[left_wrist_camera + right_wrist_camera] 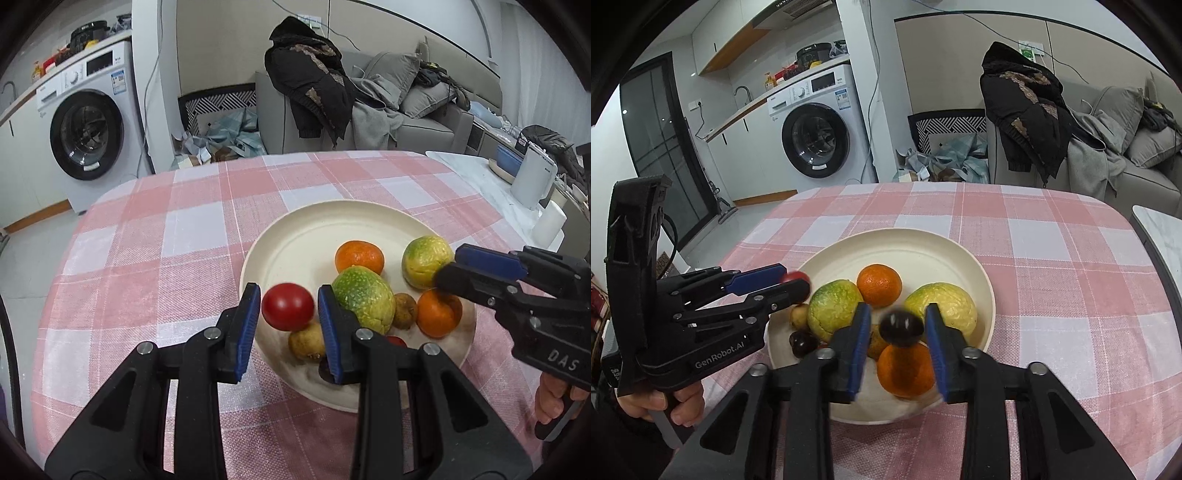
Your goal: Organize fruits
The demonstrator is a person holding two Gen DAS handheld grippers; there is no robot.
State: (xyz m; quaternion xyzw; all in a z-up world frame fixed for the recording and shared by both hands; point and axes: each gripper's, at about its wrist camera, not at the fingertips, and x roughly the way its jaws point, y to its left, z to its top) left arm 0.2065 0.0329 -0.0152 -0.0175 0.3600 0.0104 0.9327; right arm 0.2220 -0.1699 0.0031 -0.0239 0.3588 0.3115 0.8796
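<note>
A cream plate (295, 240) (916, 251) on the pink checked tablecloth holds two green-yellow fruits (364, 297) (833, 306), two oranges (358, 256) (879, 280), small brown fruits (306, 341) and a dark one (803, 343). My left gripper (286, 306) (792, 282) is open over the plate's left rim, with a red tomato (287, 311) between its pads, not touching them. My right gripper (897, 326) (448, 275) is open over the plate's near right part, with a blurred dark round fruit (900, 326) between its pads above an orange (905, 369).
A white table edge (1160, 236) adjoins on the right, with a white appliance (532, 177) and a roll (550, 225) on it. Beyond the table stand a washing machine (86, 125) and a grey sofa (388, 110) with a black coat.
</note>
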